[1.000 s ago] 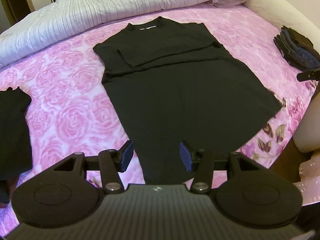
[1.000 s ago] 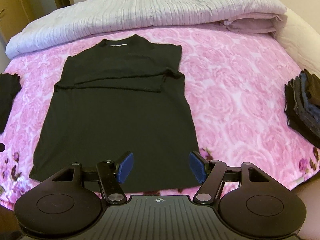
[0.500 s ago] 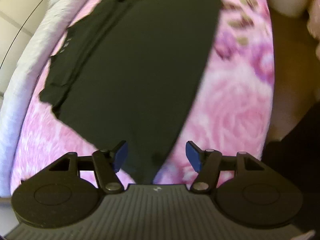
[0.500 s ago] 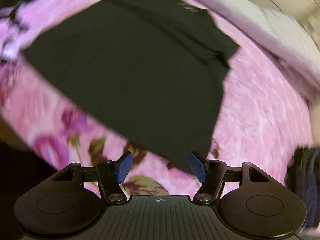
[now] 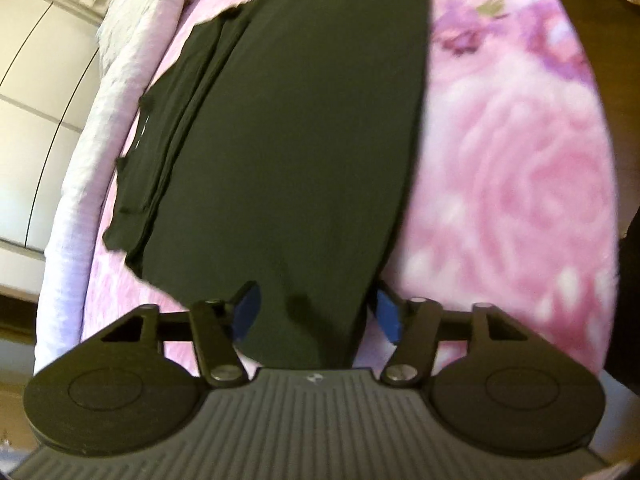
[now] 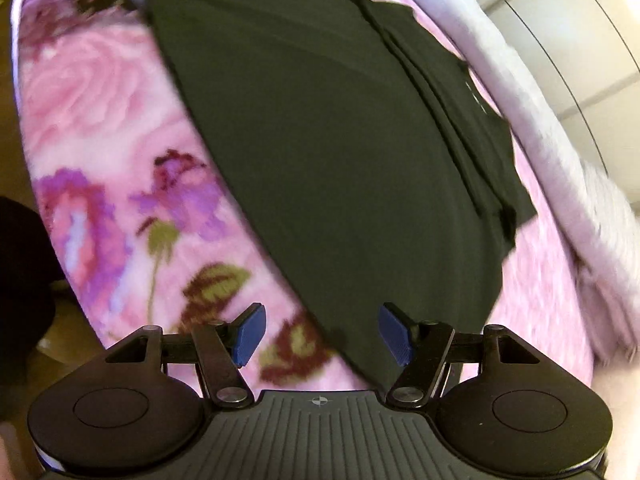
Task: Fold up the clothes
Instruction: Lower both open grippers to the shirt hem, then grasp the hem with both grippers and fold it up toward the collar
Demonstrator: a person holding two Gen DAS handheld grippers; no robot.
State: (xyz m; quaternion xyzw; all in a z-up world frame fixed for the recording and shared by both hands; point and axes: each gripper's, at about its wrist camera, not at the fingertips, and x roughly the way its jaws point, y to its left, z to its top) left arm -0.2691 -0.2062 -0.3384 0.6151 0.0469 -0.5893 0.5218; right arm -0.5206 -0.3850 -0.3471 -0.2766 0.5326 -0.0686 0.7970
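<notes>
The black shirt (image 5: 304, 132) is lying flat on the pink floral bedspread (image 5: 520, 184), sleeves already lying folded across the chest; judged from this, the body folds are remaining. The left gripper (image 5: 316, 314) is closing, with the hem corner lying between its blue pads but not yet pinched. The right gripper (image 6: 322, 334) is standing wide open, straddling the opposite hem corner of the shirt (image 6: 340, 152) without contact. A white quilt (image 6: 560, 152) is lying rolled beyond the collar end, well apart from both grippers; nothing is obstructing the hem.
</notes>
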